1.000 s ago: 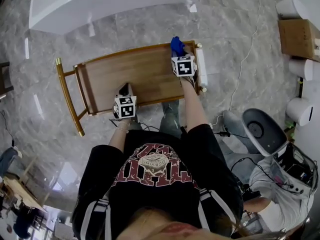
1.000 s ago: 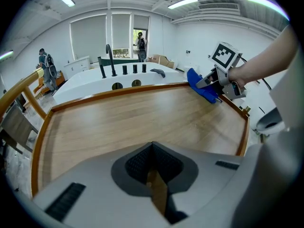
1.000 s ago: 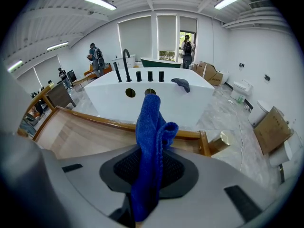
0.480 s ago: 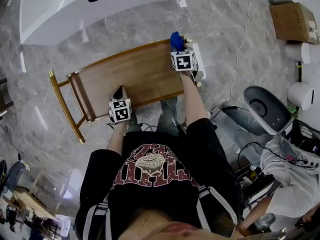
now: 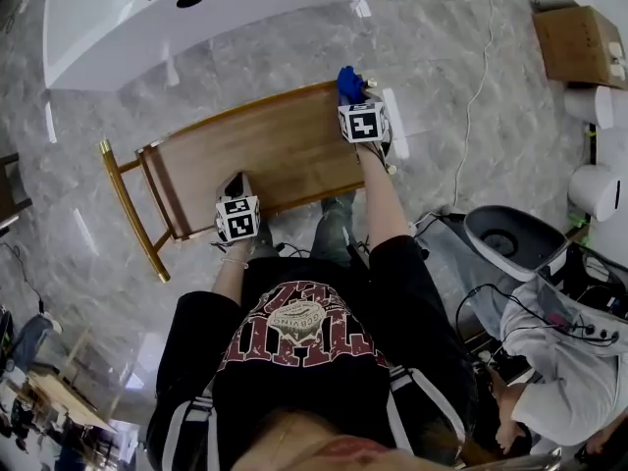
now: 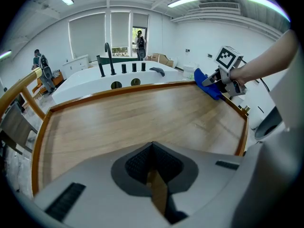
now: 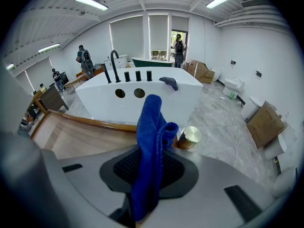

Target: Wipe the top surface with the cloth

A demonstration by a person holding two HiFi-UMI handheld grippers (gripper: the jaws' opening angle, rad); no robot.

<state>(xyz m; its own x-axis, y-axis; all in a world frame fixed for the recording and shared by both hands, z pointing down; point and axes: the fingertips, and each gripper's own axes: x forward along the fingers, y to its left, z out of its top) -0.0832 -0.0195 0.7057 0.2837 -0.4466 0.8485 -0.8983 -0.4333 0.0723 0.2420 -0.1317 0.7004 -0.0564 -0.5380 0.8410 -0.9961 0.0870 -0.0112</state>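
**Blue cloth [image 7: 151, 127] clamped at the far right corner, wooden top [image 5: 260, 150] wide open**

Right gripper [image 7: 149, 167] has its jaws closed tight on the cloth, with a fold standing up between them. It sits at the far right corner of the top, just beside a brass knob [image 7: 191, 137]. Left gripper [image 6: 153, 163] is drawn together on nothing, parked at the near edge.

That cloth looks soft, light and floppy. I'd judge it needs pressing flat to wipe, not dragging by its tip. The hold low on the bunch, with loose fabric ahead of the jaws, looks right for that.

Now the room. Bare wood runs wide to the left, with nothing standing on it. A raised rim [image 6: 118, 90] hems the board, so the corners will want the cloth pushed right in, and strokes should stop short of that lip. White tub [image 5: 196, 13] lies beyond the far edge, with floor between. A brass handle rail [image 5: 126, 204] closes off the left end.
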